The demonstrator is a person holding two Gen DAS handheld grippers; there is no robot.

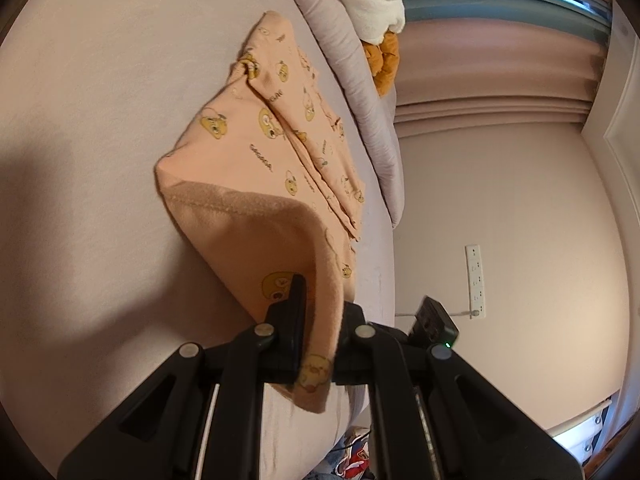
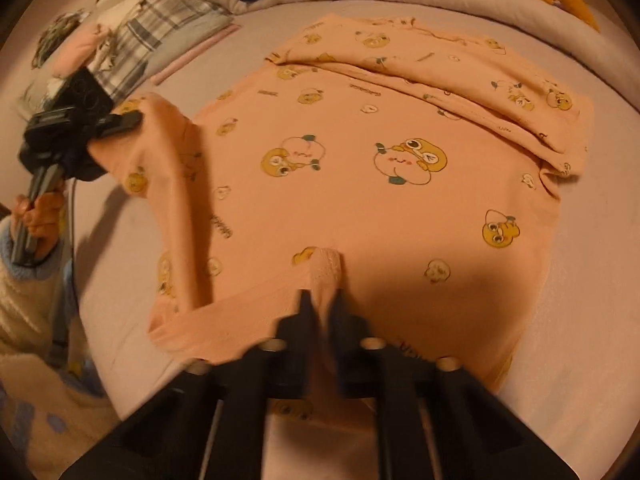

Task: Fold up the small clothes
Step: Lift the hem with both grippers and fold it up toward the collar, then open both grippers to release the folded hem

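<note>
Peach cotton printed with yellow cartoon faces: the small shirt (image 2: 360, 184) lies spread across the middle of the bed (image 2: 592, 264), its far sleeve (image 2: 460, 80) already folded in over the body. The near sleeve's lace-trimmed cuff (image 2: 328, 268) is pinched between the closed jaws of the right hand-held gripper (image 2: 322, 300), low over the garment's near edge. The left hand-held gripper (image 2: 120, 122) is also closed, clamped on the shirt's left edge and lifting it off the sheet, so a loose flap hangs from it; in its own view the fabric passes right between the fingers (image 1: 296, 304). A hand in a fleecy sleeve with a blue cuff (image 2: 28, 240) holds that tool.

The step in hand looks like bringing the remaining sleeve and side in over the body. To do it well, both grips should carry their cloth inward together, keeping the flap taut enough that it lays down flat rather than bunching. The cuff should land inside the body's outline, roughly mirroring the far sleeve, and the fold line should run straight from shoulder to hem. Releasing only once the cloth rests on the shirt would avoid it springing back. A stack of other clothes (image 2: 140, 32) sits well apart near the pillows.
</note>
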